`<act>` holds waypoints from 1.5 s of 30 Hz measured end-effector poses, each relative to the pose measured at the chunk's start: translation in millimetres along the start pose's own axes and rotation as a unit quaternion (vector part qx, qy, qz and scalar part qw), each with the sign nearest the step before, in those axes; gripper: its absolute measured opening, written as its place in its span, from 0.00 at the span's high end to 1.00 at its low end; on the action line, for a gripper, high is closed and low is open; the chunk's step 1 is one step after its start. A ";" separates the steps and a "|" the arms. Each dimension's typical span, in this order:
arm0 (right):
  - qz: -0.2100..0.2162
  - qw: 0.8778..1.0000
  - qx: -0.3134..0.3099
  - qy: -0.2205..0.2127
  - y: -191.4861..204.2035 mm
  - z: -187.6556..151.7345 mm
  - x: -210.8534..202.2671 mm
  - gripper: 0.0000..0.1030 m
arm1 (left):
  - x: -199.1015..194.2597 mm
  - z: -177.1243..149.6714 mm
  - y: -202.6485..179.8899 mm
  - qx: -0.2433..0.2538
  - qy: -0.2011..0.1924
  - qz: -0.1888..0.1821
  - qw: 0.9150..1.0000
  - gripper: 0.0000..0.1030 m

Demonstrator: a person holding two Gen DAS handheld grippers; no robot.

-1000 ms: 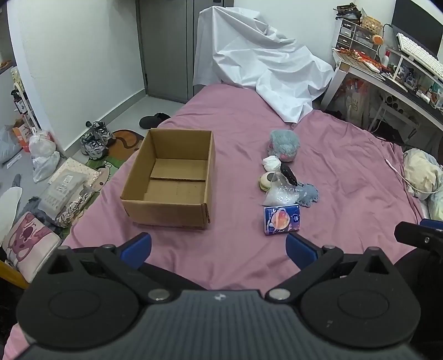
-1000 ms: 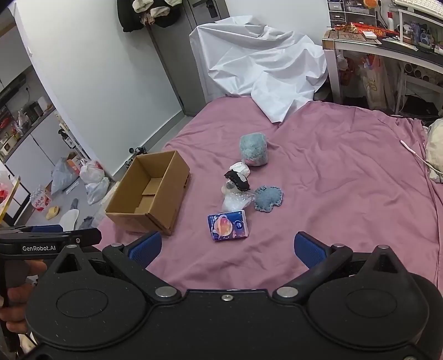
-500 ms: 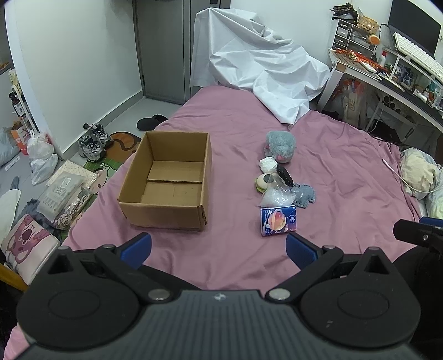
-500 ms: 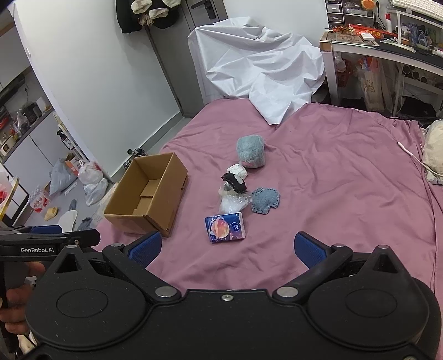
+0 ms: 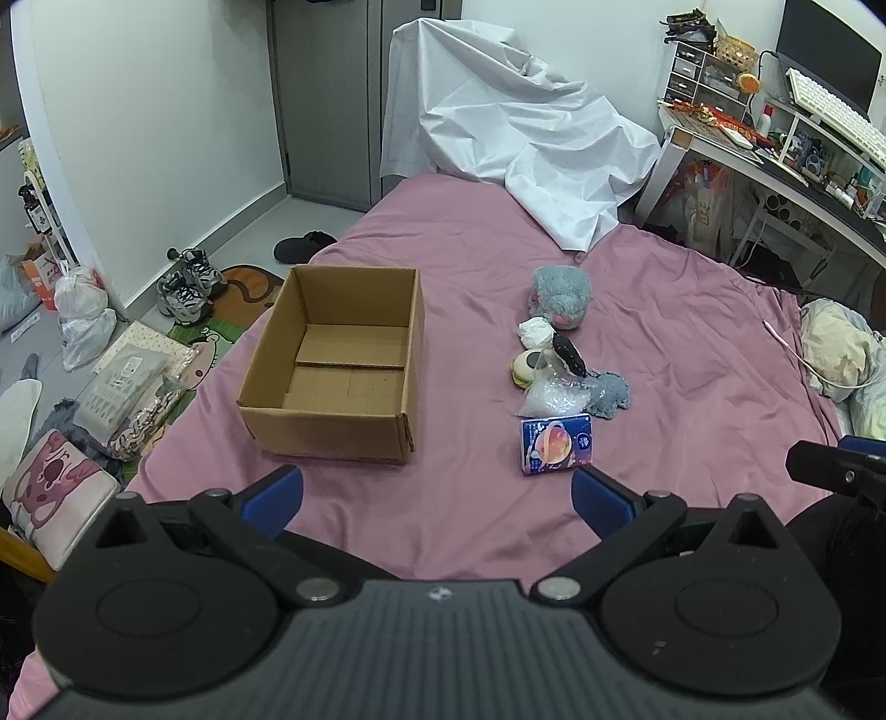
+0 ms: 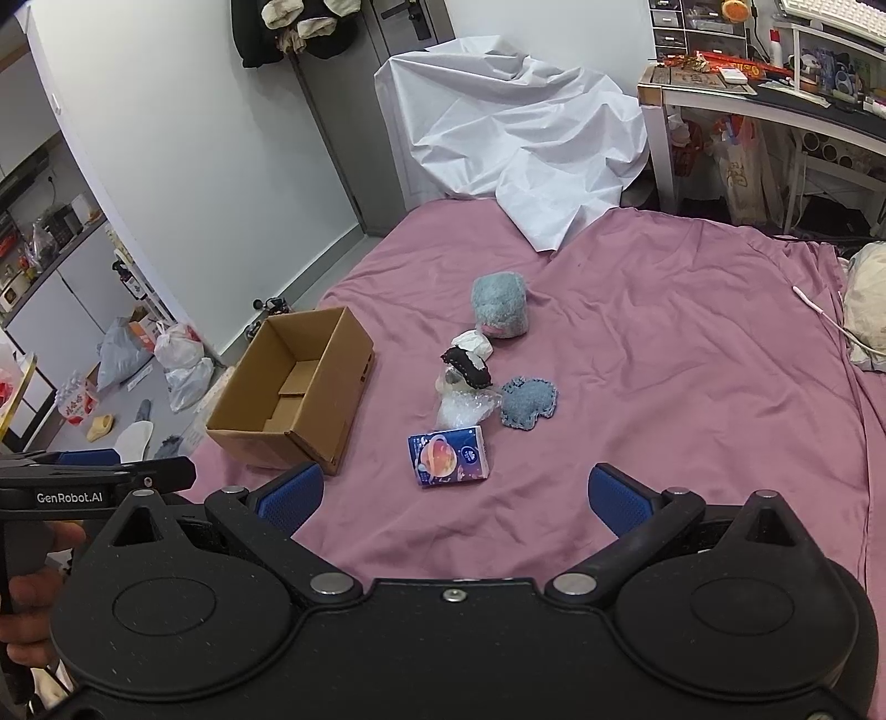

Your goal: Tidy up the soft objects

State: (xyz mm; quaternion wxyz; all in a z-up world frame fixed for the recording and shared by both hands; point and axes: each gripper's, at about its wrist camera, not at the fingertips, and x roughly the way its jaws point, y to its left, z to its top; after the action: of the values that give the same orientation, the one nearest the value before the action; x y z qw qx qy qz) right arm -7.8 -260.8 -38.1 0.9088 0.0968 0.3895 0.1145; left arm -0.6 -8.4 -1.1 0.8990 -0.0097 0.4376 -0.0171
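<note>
We're in a home here, a small lived-in bedroom. A bed (image 5: 692, 343) with a pink sheet fills the middle, a pillow (image 5: 836, 354) at its right edge. Off to the right, a desk (image 5: 775, 160) crowded with a keyboard (image 5: 836, 119), a monitor (image 5: 828, 47) and little drawers (image 5: 695, 72). On the floor at left, sneakers (image 5: 185, 285) and a slipper (image 5: 304, 246) sit by a cartoon mat (image 5: 221, 327), with tied plastic bags (image 5: 83, 318) close by. Clothes (image 6: 293, 25) hang near the grey door (image 6: 382, 99) in the right wrist view, and a kitchen counter (image 6: 50, 243) shows at far left. A white sheet (image 5: 515, 144) drapes something beyond the bed.
</note>
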 end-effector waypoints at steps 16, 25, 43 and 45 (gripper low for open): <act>-0.002 1.000 0.004 -0.001 -5.4 1.9 -2.0 0.00 | 0.3 -1.2 -0.4 -0.001 -0.001 0.001 1.000 0.01; -0.003 1.000 0.004 -0.002 -4.7 1.4 -1.8 0.00 | 0.4 -1.7 -0.3 -0.001 -0.001 0.000 1.000 0.01; -0.002 1.000 0.006 -0.002 -9.7 2.5 0.9 0.00 | 2.4 5.1 -11.8 0.000 -0.001 0.000 1.000 0.01; -0.001 1.000 0.008 -0.001 -11.9 2.7 2.5 0.00 | 5.8 6.6 -14.5 -0.001 0.001 0.001 1.000 0.01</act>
State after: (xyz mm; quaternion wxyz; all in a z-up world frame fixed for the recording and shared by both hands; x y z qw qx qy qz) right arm -2.6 -271.6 -41.2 0.9085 0.1036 0.3894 0.1104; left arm 7.8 -23.1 -1.1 0.8985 -0.0096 0.4386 -0.0155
